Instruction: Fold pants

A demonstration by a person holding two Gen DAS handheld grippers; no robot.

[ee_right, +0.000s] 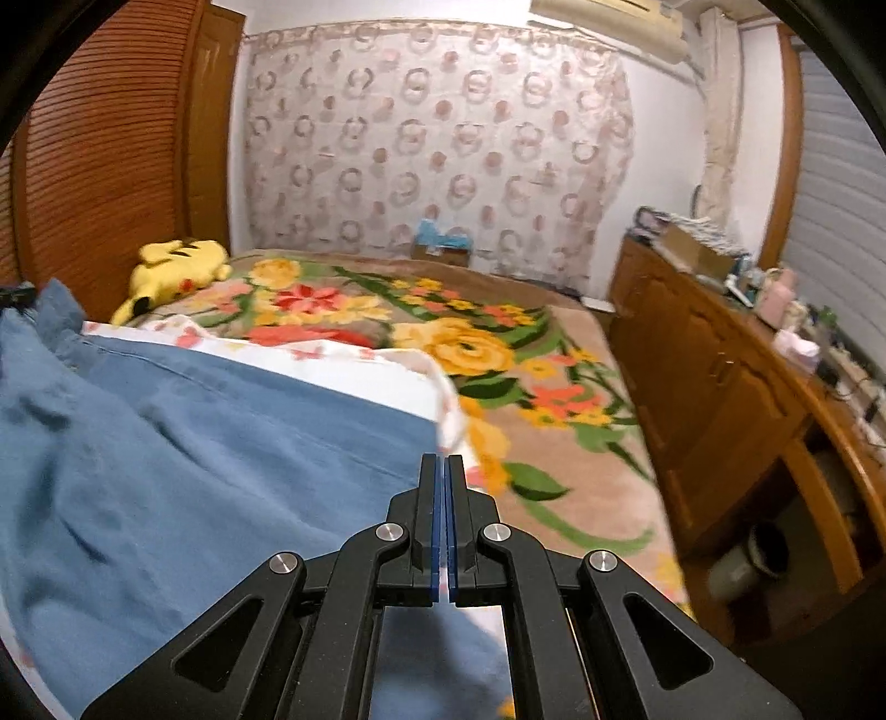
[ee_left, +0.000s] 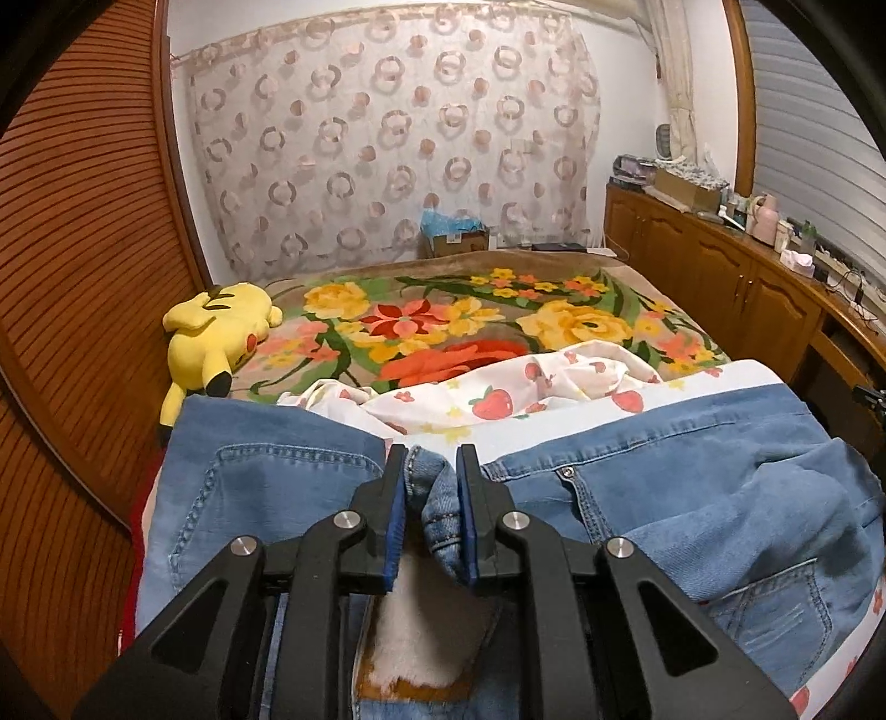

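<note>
- A home bedroom.
- A bed fills the middle, spread with a flowered blanket.
- A yellow plush toy lies at the bed's left edge.
- A sheet with a strawberry print lies crumpled on the near part of the bed.
- A sheer curtain with a ring pattern covers the far wall.
- Low wooden cabinets run along the right, their top crowded with boxes, a pink jug and small household bits.
- Slatted wooden doors stand on the left.
- An air conditioner hangs high on the far wall.
</note>
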